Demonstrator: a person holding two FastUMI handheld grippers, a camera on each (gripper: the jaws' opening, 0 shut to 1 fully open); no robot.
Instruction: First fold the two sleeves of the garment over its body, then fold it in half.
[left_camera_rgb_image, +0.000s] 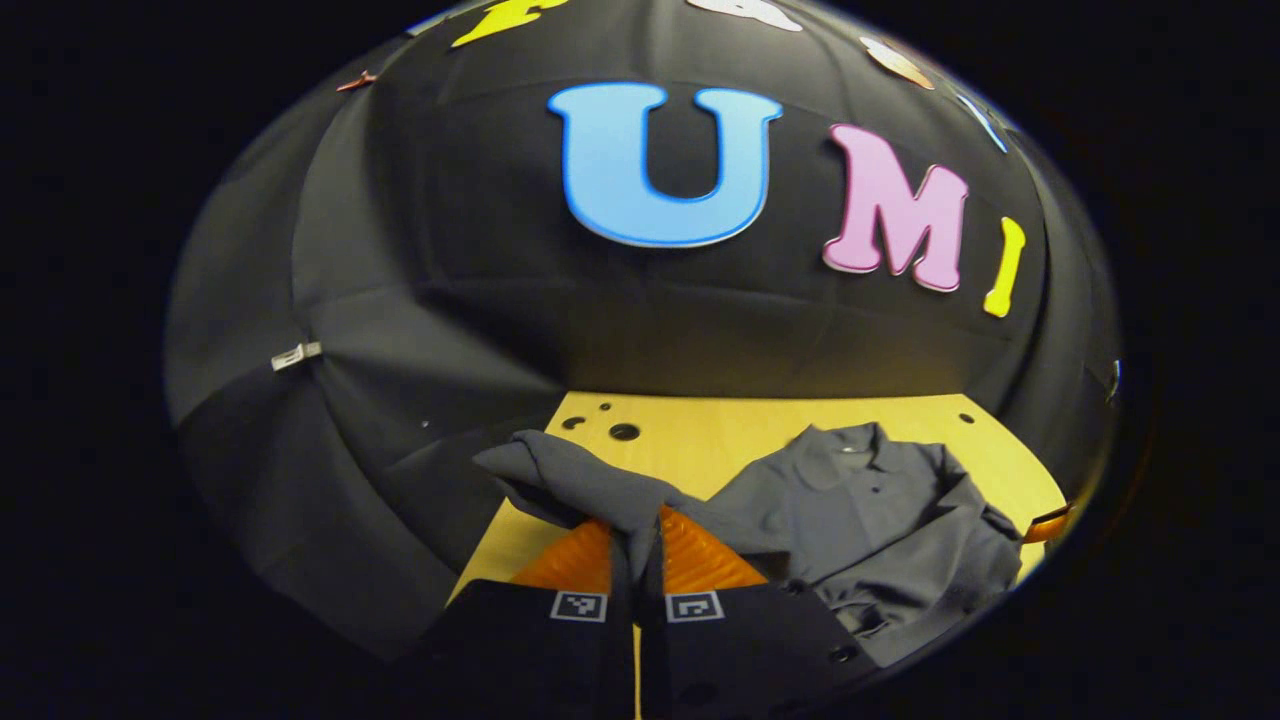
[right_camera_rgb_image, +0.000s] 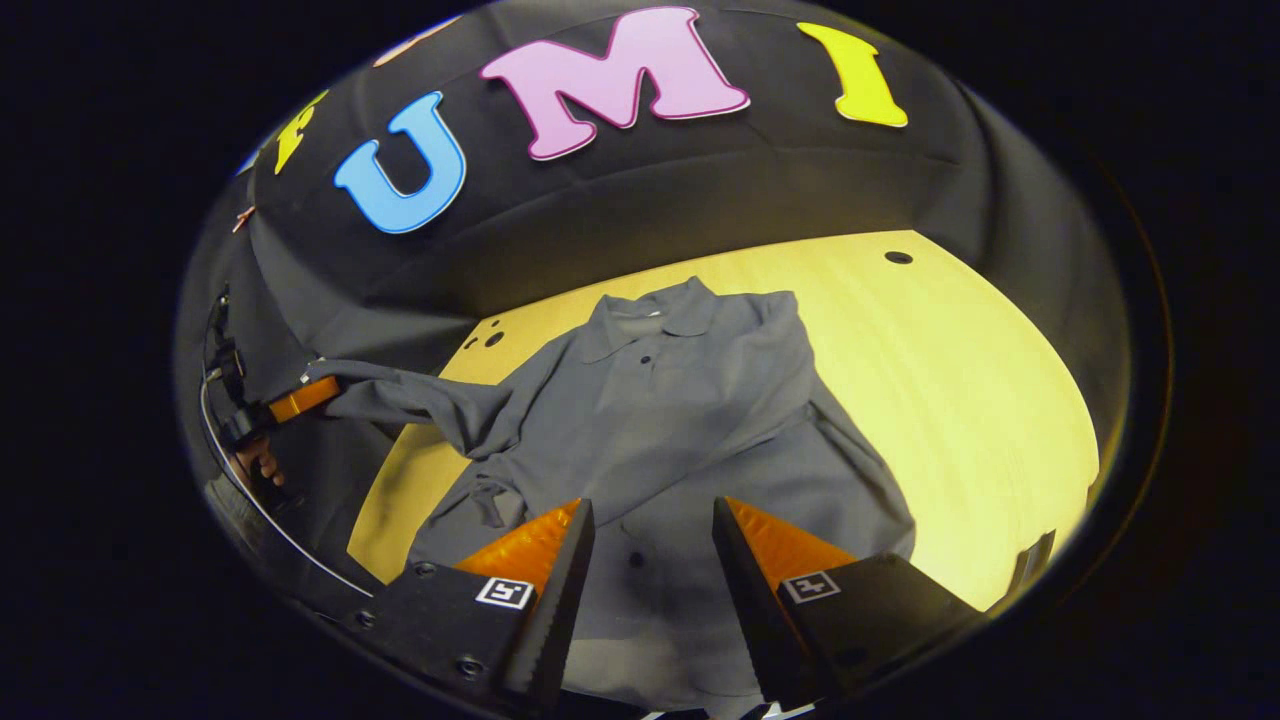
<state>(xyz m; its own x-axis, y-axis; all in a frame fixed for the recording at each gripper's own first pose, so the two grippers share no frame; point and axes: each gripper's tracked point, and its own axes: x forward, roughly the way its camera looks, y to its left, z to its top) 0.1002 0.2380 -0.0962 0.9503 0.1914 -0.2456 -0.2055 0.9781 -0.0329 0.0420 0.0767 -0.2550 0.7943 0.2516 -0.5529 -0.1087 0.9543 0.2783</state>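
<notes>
One grey shirt (right_camera_rgb_image: 680, 420) lies on one wooden table (right_camera_rgb_image: 960, 380). The left gripper (left_camera_rgb_image: 636, 545) is clamped on one sleeve (left_camera_rgb_image: 580, 480). The right gripper (right_camera_rgb_image: 650, 540) hangs with fingers apart over the shirt.

Plain dark grey garment (right_camera_rgb_image: 680, 420) with dark buttons; pale yellow wooden table (right_camera_rgb_image: 960, 380); orange ribbed fingers (right_camera_rgb_image: 530, 545) with black-white square markers beside the claw.

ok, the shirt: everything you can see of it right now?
The shirt is a grey polo in soft, matte cloth, with a collar and a dark-buttoned placket. It lies front up and wrinkled on the yellow wooden table. One sleeve is lifted off to the side, pinched in the left gripper. The other sleeve already lies folded over the body. The right gripper hovers open above the lower body.
</notes>
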